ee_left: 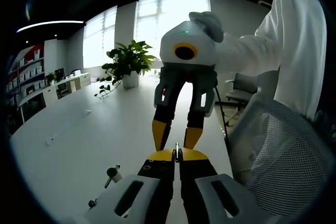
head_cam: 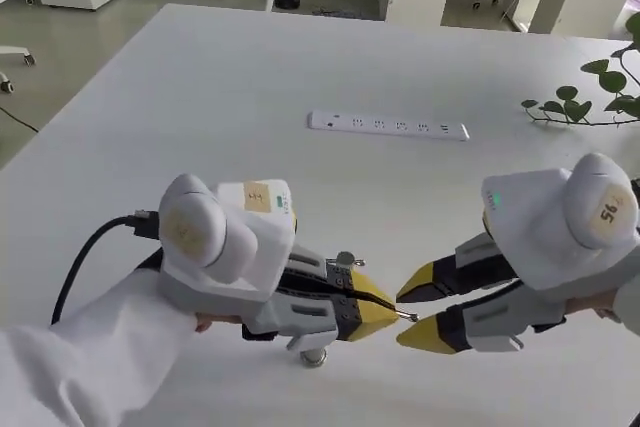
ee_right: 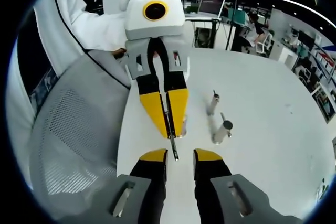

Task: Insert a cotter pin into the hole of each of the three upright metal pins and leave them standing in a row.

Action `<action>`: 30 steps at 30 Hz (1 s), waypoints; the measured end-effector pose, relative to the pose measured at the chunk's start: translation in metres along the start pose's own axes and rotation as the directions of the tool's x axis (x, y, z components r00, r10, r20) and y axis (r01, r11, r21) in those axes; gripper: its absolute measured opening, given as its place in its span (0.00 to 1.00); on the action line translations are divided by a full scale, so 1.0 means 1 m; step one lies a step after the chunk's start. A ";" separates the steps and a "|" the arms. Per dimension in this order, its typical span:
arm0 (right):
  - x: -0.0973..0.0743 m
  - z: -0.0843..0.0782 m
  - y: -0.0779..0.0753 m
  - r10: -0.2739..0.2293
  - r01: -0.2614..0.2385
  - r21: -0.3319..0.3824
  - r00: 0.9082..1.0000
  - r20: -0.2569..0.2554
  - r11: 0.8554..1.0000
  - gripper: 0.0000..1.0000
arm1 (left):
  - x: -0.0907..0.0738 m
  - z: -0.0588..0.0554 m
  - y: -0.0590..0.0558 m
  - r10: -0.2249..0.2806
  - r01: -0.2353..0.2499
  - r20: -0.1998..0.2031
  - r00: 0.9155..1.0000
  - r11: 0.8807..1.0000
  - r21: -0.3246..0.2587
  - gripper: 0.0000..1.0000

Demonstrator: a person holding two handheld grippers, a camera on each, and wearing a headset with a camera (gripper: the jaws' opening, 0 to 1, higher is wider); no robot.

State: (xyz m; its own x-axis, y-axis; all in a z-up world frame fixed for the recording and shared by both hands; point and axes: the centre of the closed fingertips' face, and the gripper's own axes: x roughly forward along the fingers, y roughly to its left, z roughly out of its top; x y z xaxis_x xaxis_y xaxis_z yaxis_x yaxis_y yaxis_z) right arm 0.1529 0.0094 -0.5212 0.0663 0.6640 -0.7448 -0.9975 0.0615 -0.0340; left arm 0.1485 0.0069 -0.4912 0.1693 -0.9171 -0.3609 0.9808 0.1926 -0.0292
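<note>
The thin, wire-like steel cotter pin (ee_right: pixel 174 150) is held level above the near edge of the counter, pinched along its length in the clenched left claw (ee_right: pixel 171 134). Only its bare tip pokes out past the claw's tapered yellow tips. That tip points into the gap of the right claw (ee_right: pixel 180 157), whose yellow tips are spread apart on either side of it and touch nothing. This looks like a hand-over or a re-grip, with the second claw meeting the pin nose to nose to take it at a better angle for threading.

The short, round-headed, dull silver metal pins stand on the counter just beside the left claw. Two of them (ee_right: pixel 214 102) (ee_right: pixel 223 130) are in plain sight, and a third (ee_right: pixel 182 127) is half hidden behind the yellow tip. A thin sliver juts from the head of the nearer one, but I cannot tell whether it is a fitted cotter pin.

The smooth, matt white counter (head_cam: pixel 250 77) would let a slim pin roll, so keeping the pin in the air makes sense. Further out on it lie a long white plastic power strip (head_cam: pixel 388 126) and a trailing sprig of a leafy green plant (head_cam: pixel 600 97). A grey mesh chair back (ee_right: pixel 68 145) sits at the counter's edge.
</note>
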 end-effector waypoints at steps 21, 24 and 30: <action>-0.003 -0.003 0.017 0.097 -0.098 -0.015 0.995 -0.034 0.995 0.00 | 0.002 -0.014 -0.010 -0.024 0.025 -0.051 0.998 1.000 0.008 0.01; -0.003 -0.004 0.017 0.093 -0.094 -0.018 0.995 -0.042 0.995 0.00 | 0.003 -0.016 -0.010 -0.023 0.023 -0.057 0.998 1.000 0.000 0.01; -0.004 -0.004 0.014 0.077 -0.077 0.006 0.997 -0.027 0.997 0.00 | 0.003 -0.016 -0.007 0.012 -0.012 -0.029 1.000 1.000 0.015 0.02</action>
State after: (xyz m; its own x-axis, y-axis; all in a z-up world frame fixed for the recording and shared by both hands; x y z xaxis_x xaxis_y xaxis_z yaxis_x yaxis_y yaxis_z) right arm 0.1384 0.0045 -0.5212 -0.0113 0.6465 -0.7628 -0.9995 0.0151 0.0276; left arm 0.1408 0.0082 -0.5068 0.1786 -0.9042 -0.3879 0.9801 0.1981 -0.0106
